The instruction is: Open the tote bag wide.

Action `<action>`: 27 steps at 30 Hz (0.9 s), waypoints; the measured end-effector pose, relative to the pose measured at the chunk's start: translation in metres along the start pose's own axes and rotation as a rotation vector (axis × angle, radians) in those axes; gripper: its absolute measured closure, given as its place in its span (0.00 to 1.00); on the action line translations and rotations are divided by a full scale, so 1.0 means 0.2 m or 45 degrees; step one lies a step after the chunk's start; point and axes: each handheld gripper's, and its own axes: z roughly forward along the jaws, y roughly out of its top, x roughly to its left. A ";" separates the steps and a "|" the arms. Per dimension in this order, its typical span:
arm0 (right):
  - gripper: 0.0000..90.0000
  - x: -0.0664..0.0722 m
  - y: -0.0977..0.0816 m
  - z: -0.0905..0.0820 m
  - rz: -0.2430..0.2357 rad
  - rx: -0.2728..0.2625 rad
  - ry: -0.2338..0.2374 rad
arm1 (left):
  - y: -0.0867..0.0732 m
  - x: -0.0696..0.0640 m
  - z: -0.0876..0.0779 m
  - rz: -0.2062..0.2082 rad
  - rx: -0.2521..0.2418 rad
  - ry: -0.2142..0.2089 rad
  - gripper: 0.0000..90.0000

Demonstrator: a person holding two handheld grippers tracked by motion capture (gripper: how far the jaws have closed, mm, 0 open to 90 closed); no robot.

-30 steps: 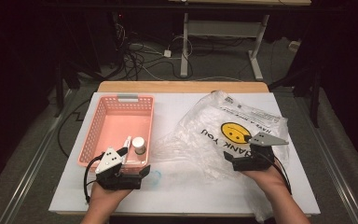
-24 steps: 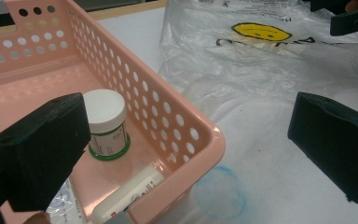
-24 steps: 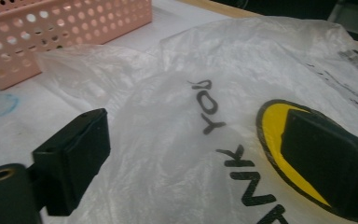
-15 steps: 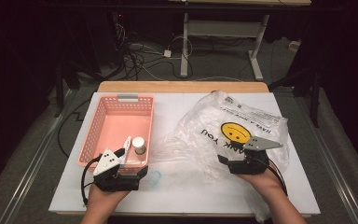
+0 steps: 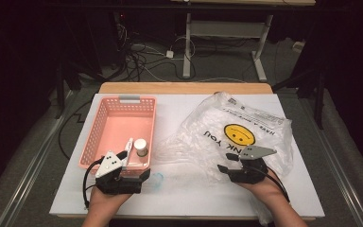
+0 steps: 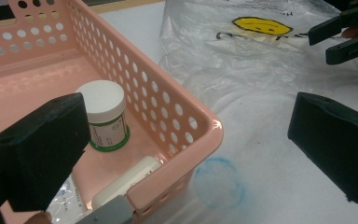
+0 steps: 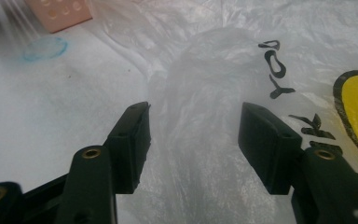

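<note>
A clear plastic bag (image 5: pixel 246 137) with a yellow smiley face lies crumpled on the right of the white table. My right gripper (image 5: pixel 224 162) points left at the bag's near edge. In the right gripper view its jaws (image 7: pixel 193 135) stand on either side of a raised fold of the bag (image 7: pixel 200 116); they have just been closing, and a small gap still shows beside the fold. My left gripper (image 5: pixel 134 166) is wide open at the near right corner of the pink basket (image 5: pixel 104 120). The basket holds a white-lidded jar (image 6: pixel 101 112) and a flat white item (image 6: pixel 128 179).
A faint blue ring (image 6: pixel 219 182) is marked on the table just right of the basket corner. My right gripper's jaws (image 6: pixel 342 37) show far off in the left gripper view. Cables and table legs lie on the dark floor beyond the far edge.
My right gripper has shifted slightly left and nearer, and its jaws have narrowed around a fold of the bag. The left gripper and the basket have not moved.
</note>
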 end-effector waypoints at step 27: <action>0.43 0.05 -0.06 0.14 -0.092 0.226 0.028 | 0.00 -0.01 0.00 -0.014 -0.004 -0.017 0.00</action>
